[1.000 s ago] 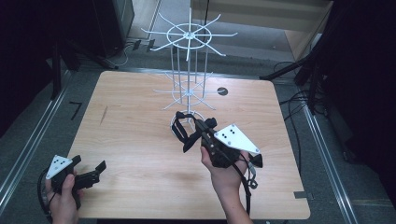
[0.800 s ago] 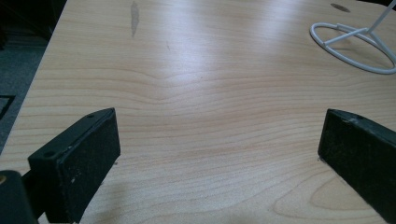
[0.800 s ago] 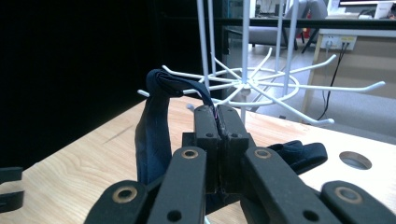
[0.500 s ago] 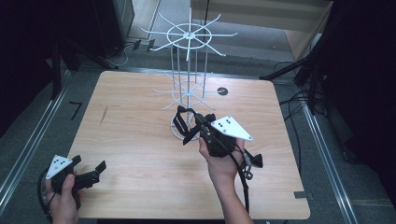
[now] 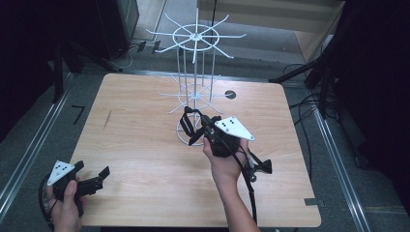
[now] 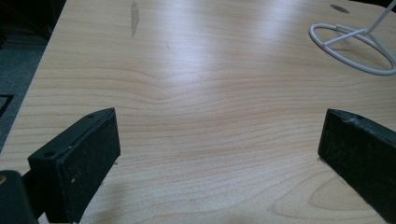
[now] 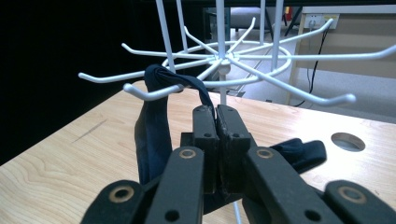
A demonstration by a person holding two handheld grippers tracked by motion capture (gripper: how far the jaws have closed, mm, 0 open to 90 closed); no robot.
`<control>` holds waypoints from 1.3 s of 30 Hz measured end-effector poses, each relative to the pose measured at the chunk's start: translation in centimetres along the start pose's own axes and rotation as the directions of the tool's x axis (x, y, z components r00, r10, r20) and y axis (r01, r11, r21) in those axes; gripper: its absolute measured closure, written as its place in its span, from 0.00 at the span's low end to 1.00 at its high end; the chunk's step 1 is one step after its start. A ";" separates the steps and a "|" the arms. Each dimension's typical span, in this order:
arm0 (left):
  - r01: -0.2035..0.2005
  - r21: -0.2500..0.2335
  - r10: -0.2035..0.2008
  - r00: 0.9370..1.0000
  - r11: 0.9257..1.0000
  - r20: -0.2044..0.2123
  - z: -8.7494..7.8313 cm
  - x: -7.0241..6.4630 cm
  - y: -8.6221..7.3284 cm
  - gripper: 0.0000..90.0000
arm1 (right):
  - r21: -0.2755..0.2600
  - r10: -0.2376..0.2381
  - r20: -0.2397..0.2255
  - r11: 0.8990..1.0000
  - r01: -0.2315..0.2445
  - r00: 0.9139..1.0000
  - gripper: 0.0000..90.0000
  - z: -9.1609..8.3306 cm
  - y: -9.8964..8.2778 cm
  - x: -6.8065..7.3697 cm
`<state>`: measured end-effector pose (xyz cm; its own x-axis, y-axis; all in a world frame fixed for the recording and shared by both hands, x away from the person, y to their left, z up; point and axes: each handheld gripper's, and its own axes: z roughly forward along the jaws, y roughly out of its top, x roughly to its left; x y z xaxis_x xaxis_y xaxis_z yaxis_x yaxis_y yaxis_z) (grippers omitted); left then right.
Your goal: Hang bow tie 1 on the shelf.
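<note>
The right gripper [image 5: 200, 126] is pinching a dark strap [image 7: 156, 126] between its jaws, which are standing pressed together on the fabric. In the right gripper view the strap's loop is draping over one hook [image 7: 152, 92] of the lower ring of the white wire rack [image 5: 194, 72], at about ten o'clock from the jaw tips, while the rest of the strap is hanging down beside the jaws and trailing behind them at four o'clock. In the high view this gripper is sitting just at six o'clock of the rack's round base [image 6: 352, 46], near the middle of the wooden table [image 5: 140, 145].

The left gripper [image 5: 94, 181] is resting at the table's seven o'clock corner, well apart from the rack. Its jaws are standing wide open with only bare wood between them, and the rack's base is lying toward one o'clock in the left gripper view.
</note>
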<state>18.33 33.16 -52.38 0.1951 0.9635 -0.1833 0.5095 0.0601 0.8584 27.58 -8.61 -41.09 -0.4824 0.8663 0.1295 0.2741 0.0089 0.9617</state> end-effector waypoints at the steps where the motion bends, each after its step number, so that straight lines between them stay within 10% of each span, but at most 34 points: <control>1: 0.000 0.000 0.000 1.000 1.000 0.000 0.0 0.0 0.0 0.00 | 0.000 0.000 0.000 1.000 0.000 1.000 0.97 0.0 0.0 0.0; 18: -0.003 -0.002 0.003 1.000 1.000 -0.002 0.0 -0.1 0.0 0.00 | 0.001 0.019 -0.035 1.000 -0.019 0.999 0.66 -2.0 -1.3 -3.0; 39: -0.005 0.008 0.005 1.000 1.000 -0.005 0.0 0.0 0.0 0.00 | 0.054 0.035 0.067 0.998 -0.039 0.997 0.61 -6.1 -5.4 -10.0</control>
<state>18.36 33.12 -52.36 0.1936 0.9650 -0.1767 0.5150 0.0533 0.8555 25.86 -20.40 -46.16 -0.4156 0.8976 0.1469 0.3368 0.0019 0.9416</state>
